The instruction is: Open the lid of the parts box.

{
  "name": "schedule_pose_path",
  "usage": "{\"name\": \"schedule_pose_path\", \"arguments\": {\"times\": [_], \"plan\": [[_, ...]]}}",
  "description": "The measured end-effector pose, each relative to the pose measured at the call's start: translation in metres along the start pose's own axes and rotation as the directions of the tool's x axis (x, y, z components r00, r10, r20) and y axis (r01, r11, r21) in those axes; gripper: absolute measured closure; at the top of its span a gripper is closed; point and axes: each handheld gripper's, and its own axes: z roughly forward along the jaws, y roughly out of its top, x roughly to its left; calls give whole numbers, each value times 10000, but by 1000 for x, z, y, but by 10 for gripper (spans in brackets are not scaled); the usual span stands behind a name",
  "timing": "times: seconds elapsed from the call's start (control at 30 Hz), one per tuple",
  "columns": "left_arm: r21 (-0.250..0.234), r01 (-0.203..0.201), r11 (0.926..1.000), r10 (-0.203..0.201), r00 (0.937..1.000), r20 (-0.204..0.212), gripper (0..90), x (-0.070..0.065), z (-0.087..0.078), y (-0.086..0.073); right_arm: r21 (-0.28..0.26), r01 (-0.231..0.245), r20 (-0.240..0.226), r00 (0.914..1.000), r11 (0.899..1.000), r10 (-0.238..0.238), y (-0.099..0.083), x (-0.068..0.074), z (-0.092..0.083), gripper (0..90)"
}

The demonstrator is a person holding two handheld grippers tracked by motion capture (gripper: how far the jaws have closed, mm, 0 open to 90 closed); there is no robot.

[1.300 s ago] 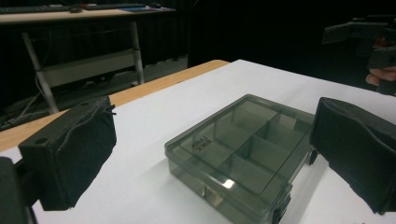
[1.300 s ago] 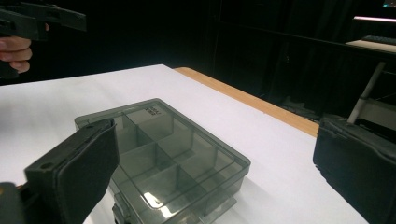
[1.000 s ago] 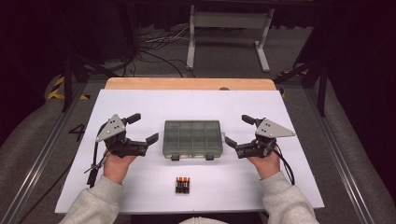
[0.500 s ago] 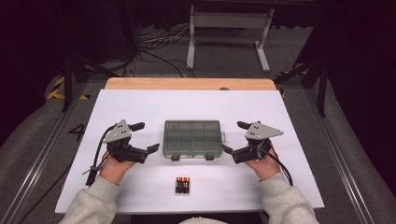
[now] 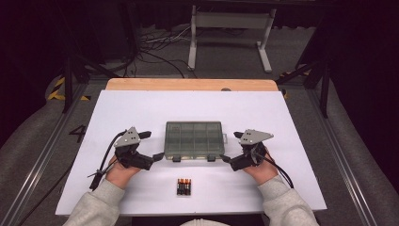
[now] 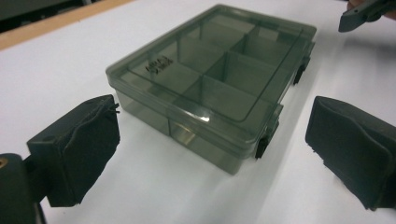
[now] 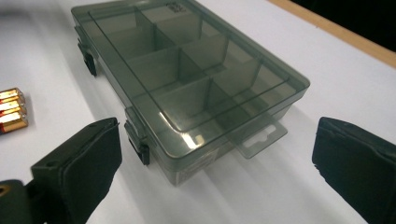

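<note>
A smoky transparent compartment box (image 5: 194, 140) lies shut in the middle of the white table, its two black latches facing me. My left gripper (image 5: 151, 145) sits open just off the box's left end, hand resting on the table. My right gripper (image 5: 230, 147) is open off the right end. In the left gripper view the box (image 6: 215, 79) lies ahead between the wide-apart pads (image 6: 84, 144), near corner closest. The right gripper view shows the box (image 7: 187, 70) with its hang tab toward the pads (image 7: 84, 168). Neither gripper holds anything.
A small bundle of batteries (image 5: 184, 187) lies in front of the box near the table's front edge, and the batteries (image 7: 11, 114) appear at the left of the right gripper view. The other gripper's jaw tip (image 6: 364, 14) shows far off. A wooden strip (image 5: 188, 84) edges the back.
Both grippers have come down and moved inward toward the box's ends, staying open. The box and batteries have not moved.
</note>
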Motion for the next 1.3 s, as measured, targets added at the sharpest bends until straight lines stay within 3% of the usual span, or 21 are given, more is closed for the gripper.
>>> {"name": "schedule_pose_path", "arguments": {"times": [0.23, 0.33, 0.5, 0.77, 0.83, 1.03, 1.3], "plan": [[446, 39, 9990, -49, 9997, 220, 33, 1, 8, -5, 368, -167, -137, 9998, 9992, 172, -9, 1, 8, 20], [856, 128, 9963, -158, 9993, 336, 33, 1, 13, -8, 545, -254, -185, 9995, 9982, 264, -12, 2, 11, 20], [1007, 72, 9949, -117, 9990, 438, 40, 0, 16, -9, 793, -228, -272, 9993, 9966, 251, -14, 4, 15, 21], [1273, -366, 9912, 263, 9963, 817, 231, -3, 19, -9, 884, -187, -327, 9992, 9959, 217, -14, 6, 12, 229], [1394, -367, 9896, 242, 9957, 899, 309, -4, 20, -10, 980, -209, -449, 9987, 9950, 254, -15, 6, 12, 321], [1544, -467, 9869, 321, 9949, 957, 469, -5, 22, -11, 977, -209, -633, 9976, 9950, 272, -15, 8, 13, 486], [1705, -476, 9842, 325, 9954, 903, 564, -4, 22, -12, 1014, -289, -711, 9968, 9944, 362, -16, 9, 13, 558]]}}
